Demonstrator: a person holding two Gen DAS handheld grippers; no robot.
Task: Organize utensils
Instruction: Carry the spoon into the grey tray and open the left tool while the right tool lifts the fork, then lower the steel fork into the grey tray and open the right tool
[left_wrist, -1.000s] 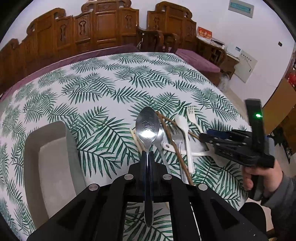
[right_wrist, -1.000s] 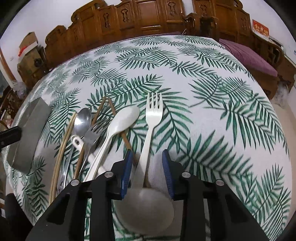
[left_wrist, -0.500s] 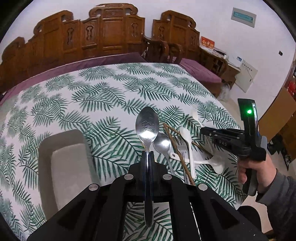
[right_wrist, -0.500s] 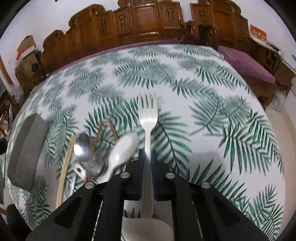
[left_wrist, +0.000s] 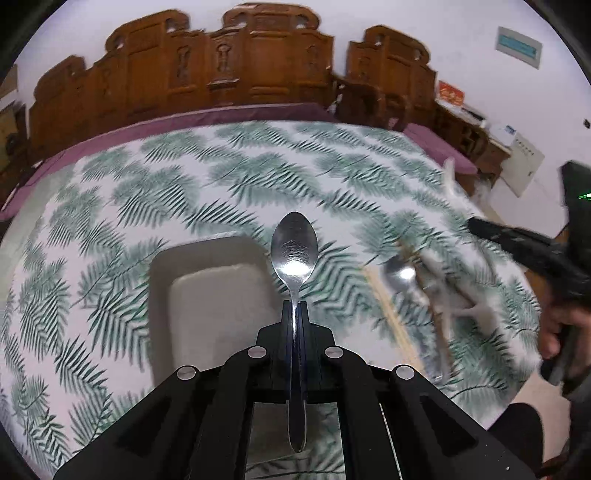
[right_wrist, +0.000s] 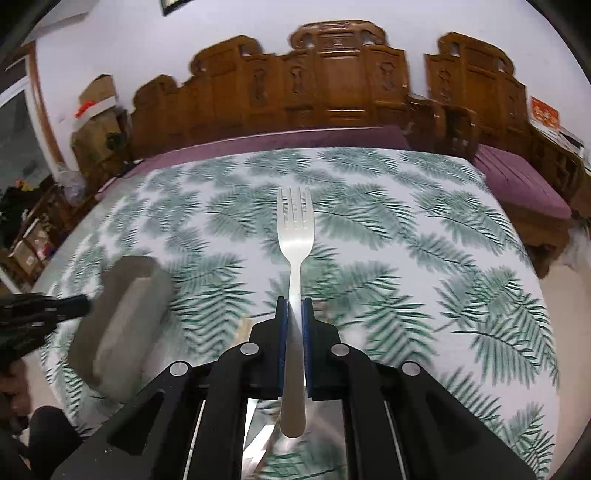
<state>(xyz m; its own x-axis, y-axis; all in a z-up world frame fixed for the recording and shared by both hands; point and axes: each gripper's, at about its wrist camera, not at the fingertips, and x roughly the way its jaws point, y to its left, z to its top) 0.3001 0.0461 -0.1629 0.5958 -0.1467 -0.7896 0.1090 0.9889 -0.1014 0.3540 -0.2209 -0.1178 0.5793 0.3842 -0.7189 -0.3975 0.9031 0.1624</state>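
Two black plastic claws are in play, each pinching one utensil. The left claw (left_wrist: 294, 306) is pressed together on the thin handle of a polished steel spoon (left_wrist: 294, 254), whose oval bowl stands up in the air above the right edge of a single grey rectangular tray (left_wrist: 207, 295) with rounded corners and a matt, smooth wall. The right claw (right_wrist: 294, 306), with blue pads, is clamped on the flat handle of a brushed silver metal fork (right_wrist: 294, 229); its jaws have just been closing on that handle, and the four-tined fork is lifted clear of the counter (right_wrist: 424, 258), a round top under a white cloth printed with green fern leaves.

The other utensils lie in a blurred heap (left_wrist: 424, 291) on the cloth to the right of the tray: one more shiny metal spoon (left_wrist: 400, 275), pale and brown chopsticks, and white plastic pieces whose number cannot be told through the blur.

A hand (left_wrist: 561, 328) holds the right claw's grip. Carved brown wooden furniture (right_wrist: 332, 81) lines the white wall behind.
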